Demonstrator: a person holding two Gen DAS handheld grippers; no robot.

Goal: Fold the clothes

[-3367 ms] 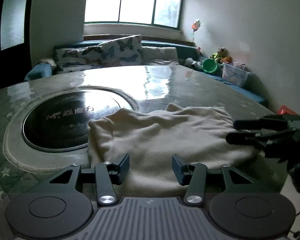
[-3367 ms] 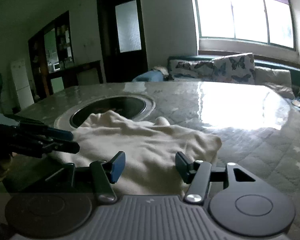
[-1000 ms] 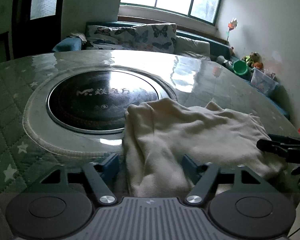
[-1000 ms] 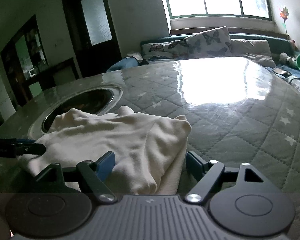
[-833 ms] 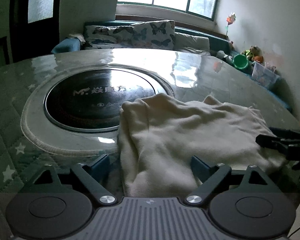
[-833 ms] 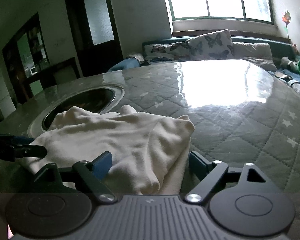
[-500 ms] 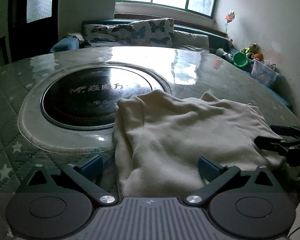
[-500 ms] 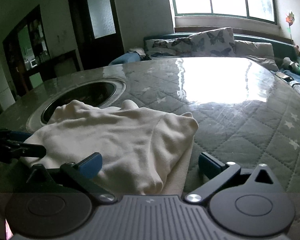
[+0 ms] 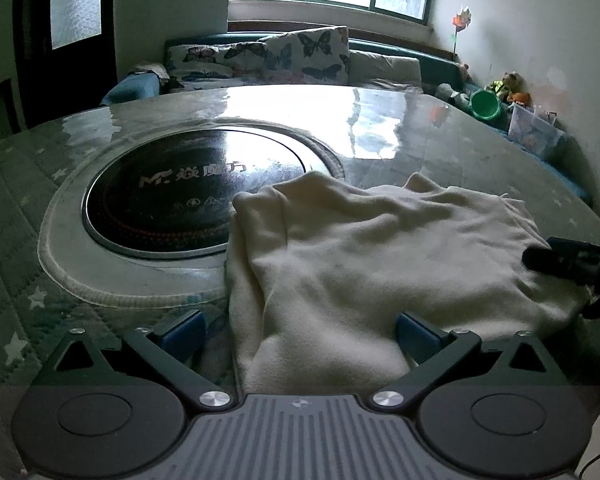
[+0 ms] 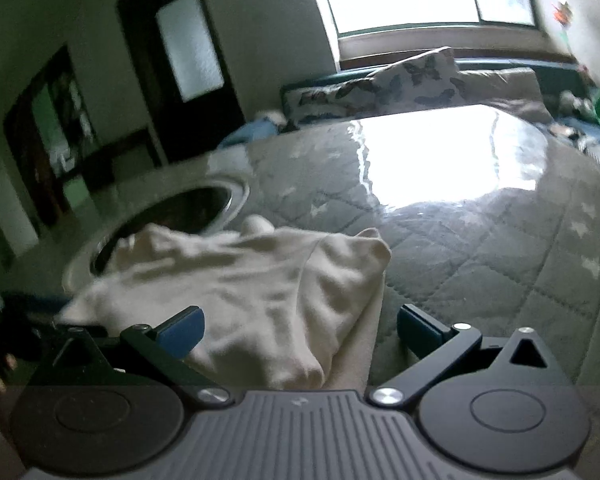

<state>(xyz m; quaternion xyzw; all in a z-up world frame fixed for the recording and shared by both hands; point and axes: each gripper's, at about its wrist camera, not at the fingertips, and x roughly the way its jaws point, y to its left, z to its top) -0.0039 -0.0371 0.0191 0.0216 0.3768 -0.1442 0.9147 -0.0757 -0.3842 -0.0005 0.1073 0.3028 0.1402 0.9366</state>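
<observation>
1. your left gripper (image 9: 298,330) & right gripper (image 10: 298,330): jaws wide apart, just spread, gripping nothing.
2. cream cloth (image 9: 372,256) lies on table (image 9: 440,132), partly over black round plate (image 9: 172,200).
3. right view blurry; cloth's near edge hidden.

A cream-coloured garment (image 9: 380,264) of soft, fleecy cloth lies folded in a loose, rumpled bundle on the quilted, star-patterned table (image 9: 440,132). Its far left corner laps over the rim of the round black hob (image 9: 172,196) set into the table. One thick folded edge runs down its left side, and shallow creases cross the top.
</observation>
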